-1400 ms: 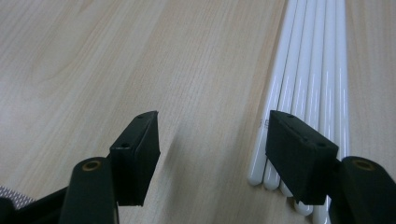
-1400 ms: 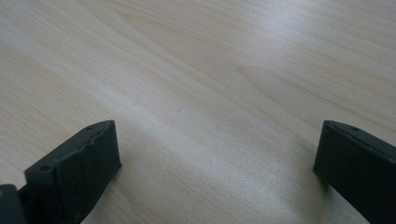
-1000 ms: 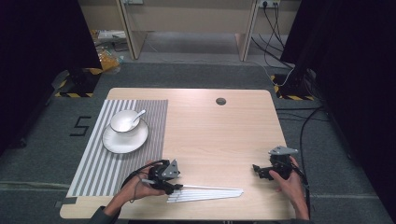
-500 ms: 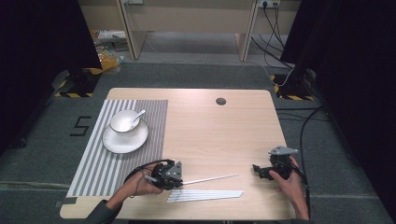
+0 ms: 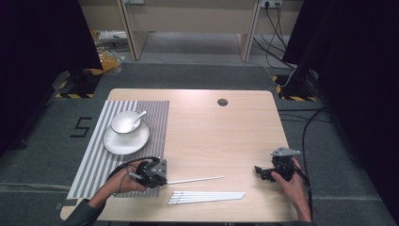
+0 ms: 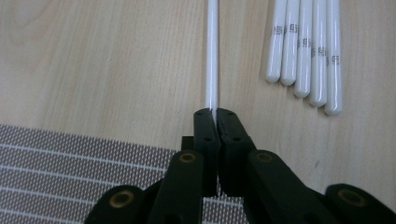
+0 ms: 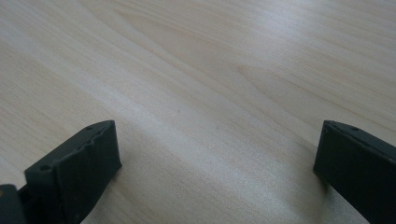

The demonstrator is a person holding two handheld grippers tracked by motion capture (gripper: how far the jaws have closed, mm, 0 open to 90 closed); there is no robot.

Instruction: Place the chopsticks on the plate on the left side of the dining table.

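Pinching single white plastic chopstick [image 6: 212,51], left gripper [image 6: 215,114] jaws clamped on near end; keep stick level, clear of white chopstick bundle [image 6: 306,46]. Right gripper [image 7: 215,163] jaws spread, idle over light wooden table [image 7: 196,70].

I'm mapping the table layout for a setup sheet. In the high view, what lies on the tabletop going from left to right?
Striped placemat → plate with bowl and spoon → left gripper shut on a single white chopstick → bundle of white chopsticks → right gripper, jaws open.
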